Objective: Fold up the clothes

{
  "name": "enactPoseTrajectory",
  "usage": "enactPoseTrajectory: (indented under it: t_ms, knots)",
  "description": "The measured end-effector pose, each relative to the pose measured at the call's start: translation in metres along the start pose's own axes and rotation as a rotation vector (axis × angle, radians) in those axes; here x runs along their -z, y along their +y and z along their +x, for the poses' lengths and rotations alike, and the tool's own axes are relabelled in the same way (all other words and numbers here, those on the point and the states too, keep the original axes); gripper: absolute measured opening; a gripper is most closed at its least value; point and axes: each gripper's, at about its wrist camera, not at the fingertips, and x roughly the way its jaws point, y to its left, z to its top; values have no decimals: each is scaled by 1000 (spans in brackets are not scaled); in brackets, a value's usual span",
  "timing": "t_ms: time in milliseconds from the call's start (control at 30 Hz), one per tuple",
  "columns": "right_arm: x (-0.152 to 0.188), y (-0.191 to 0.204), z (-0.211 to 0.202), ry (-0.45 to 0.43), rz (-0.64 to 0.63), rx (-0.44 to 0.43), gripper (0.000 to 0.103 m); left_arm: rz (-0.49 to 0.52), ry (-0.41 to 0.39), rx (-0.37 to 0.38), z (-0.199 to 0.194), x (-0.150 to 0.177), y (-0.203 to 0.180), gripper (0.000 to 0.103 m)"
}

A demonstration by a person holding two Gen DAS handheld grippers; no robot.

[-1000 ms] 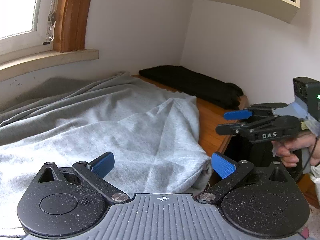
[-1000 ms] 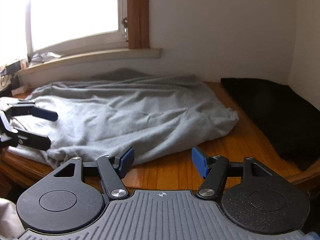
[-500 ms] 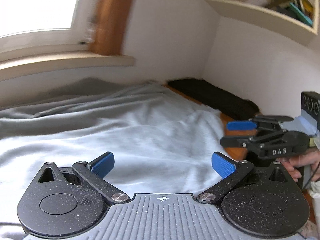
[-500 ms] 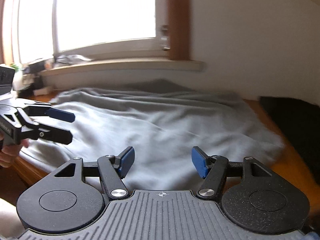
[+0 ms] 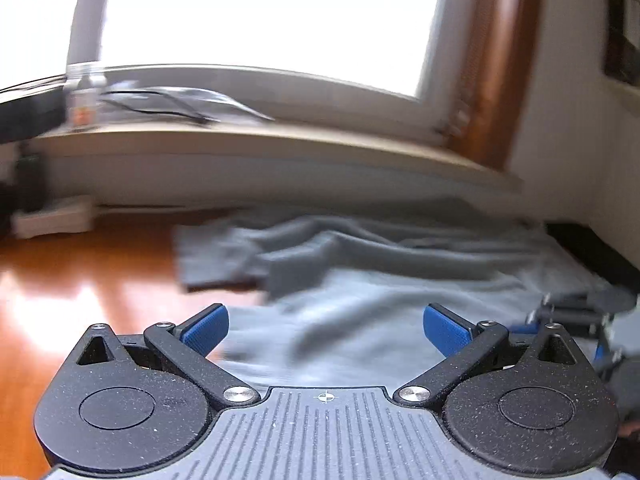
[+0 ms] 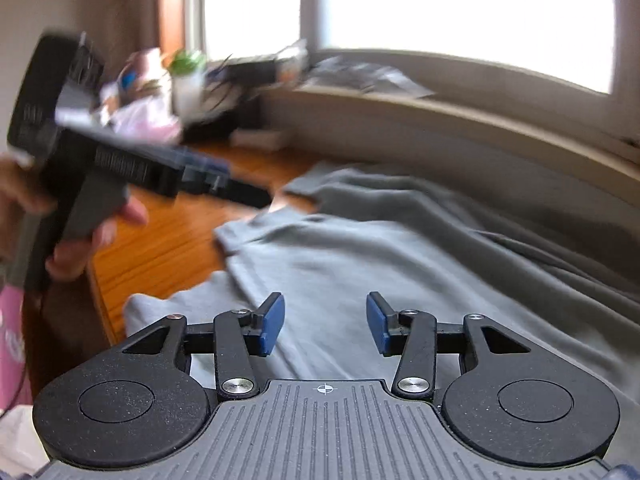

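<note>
Left tongs (image 5: 326, 326) stand wide open above the near edge of a grey garment (image 5: 392, 292), their blue pads clear of the cloth and gripping nothing. Right tongs (image 6: 326, 322) are partly open, jaws having just been closing, with only cloth in view beyond the gap and nothing pinched between the pads.

The garment lies spread and rumpled across a wooden bench (image 5: 80, 280) below a bright window (image 5: 260, 20), its folds bunched toward the sill (image 5: 280, 144).

The left wrist view alone shows the bare, glossy stretch of bench to the left of the cloth, a small clear bottle (image 5: 84, 96) on the sill, and the other tongs blurred at the right edge.

The right wrist view alone shows a person's hand (image 6: 72, 236) wrapped around the handle of the left tool at the far left, held above the bench edge, with a pink sleeve (image 6: 12, 328) below it. It also takes in a blurred clutter of objects (image 6: 188, 80) on the bench corner by the window, too smeared to tell apart.
</note>
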Motion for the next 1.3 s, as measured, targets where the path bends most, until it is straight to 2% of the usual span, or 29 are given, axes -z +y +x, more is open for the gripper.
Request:
enactPoseTrajectory:
  t_ms: [133, 200, 233, 267, 367, 533, 700, 833, 933, 1067, 1100, 1133, 1200, 1233, 1267, 1300]
  knots:
    - [-12, 22, 34, 55, -51, -54, 43, -21, -28, -22, -11, 2, 26, 103]
    - [-13, 28, 42, 76, -69, -74, 39, -16, -28, 4, -15, 4, 32, 103]
    - [-13, 29, 44, 79, -81, -74, 34, -15, -28, 27, -17, 5, 34, 103]
    - [-14, 30, 45, 82, -91, -75, 24, -17, -29, 56, -19, 6, 35, 103]
    - [-20, 22, 42, 73, -58, -98, 2, -36, -30, 114, -19, 9, 33, 103]
    - [-23, -7, 13, -23, -2, -16, 2, -30, -24, 146, -13, 10, 20, 103]
    - [-11, -71, -65, -122, 60, 178, 2, 10, 4, 160, 1, 12, 0, 103]
    - [16, -138, -156, -140, 83, 437, 2, 38, 36, 176, 20, 13, -19, 103]
    - [39, -187, -228, -116, 92, 696, 2, 64, 67, 185, 37, 10, -37, 103]
    - [72, -230, -324, -57, 75, 1120, 2, 96, 59, 191, 46, 4, -58, 103]
    - [82, -238, -341, -49, 103, 1189, 2, 100, 58, 197, 48, 4, -63, 103]
    - [93, -245, -357, -40, 130, 1250, 7, 109, 61, 200, 50, 4, -68, 103]
    - [109, -247, -366, -26, 165, 1244, 12, 135, 70, 206, 52, 7, -80, 103]
    - [116, -245, -364, -29, 177, 1220, 24, 149, 73, 209, 52, 8, -85, 103]
    - [121, -241, -359, -32, 188, 1183, 30, 164, 78, 212, 52, 10, -90, 103]
    - [125, -235, -350, -34, 193, 1132, 31, 180, 84, 214, 52, 12, -95, 103]
